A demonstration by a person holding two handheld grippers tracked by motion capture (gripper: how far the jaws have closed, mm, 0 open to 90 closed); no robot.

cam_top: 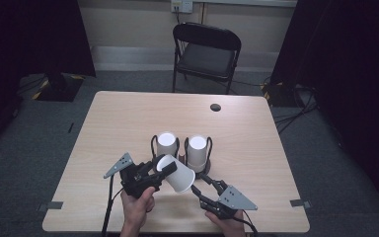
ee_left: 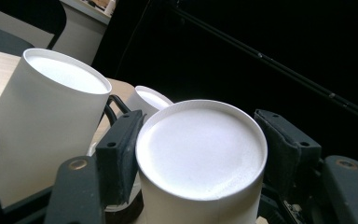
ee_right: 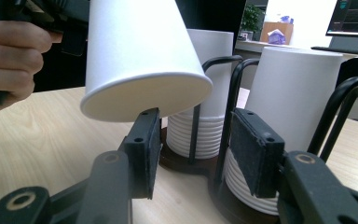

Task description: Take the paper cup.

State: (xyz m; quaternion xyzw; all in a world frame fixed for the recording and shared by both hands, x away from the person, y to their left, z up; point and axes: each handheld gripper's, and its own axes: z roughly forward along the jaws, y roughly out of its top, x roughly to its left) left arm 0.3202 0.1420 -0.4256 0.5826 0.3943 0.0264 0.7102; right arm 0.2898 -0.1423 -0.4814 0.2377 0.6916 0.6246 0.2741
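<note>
Above the table [cam_top: 128, 118], just in front of the two cup stacks [cam_top: 197, 148], my left claw [cam_top: 160, 174] is clamped on a white paper cup [cam_top: 177, 174] near its closed base, cup tilted rim-down. Featherlight, thin-walled, crushes easily: grip gently at the stiff rolled rim. Right claw [ee_right: 196, 149] half open, empty, just below the rim.

A wooden table [cam_top: 128, 123] is lying under the left gripper [cam_top: 164, 168] and the right gripper [cam_top: 199, 183]. A round cable hole [cam_top: 215, 107] is sitting in the tabletop well beyond the right gripper. A black folding chair [cam_top: 206, 54] is standing farther off past both grippers, behind the table's far edge, with a wall socket [cam_top: 181, 6] above it. Black curtains [cam_top: 345, 49] are hanging far off to either side. Floor cables [cam_top: 291, 116] are trailing beyond the right gripper's side. A monitor [ee_right: 354, 16] is glowing far ahead of the right gripper.
</note>
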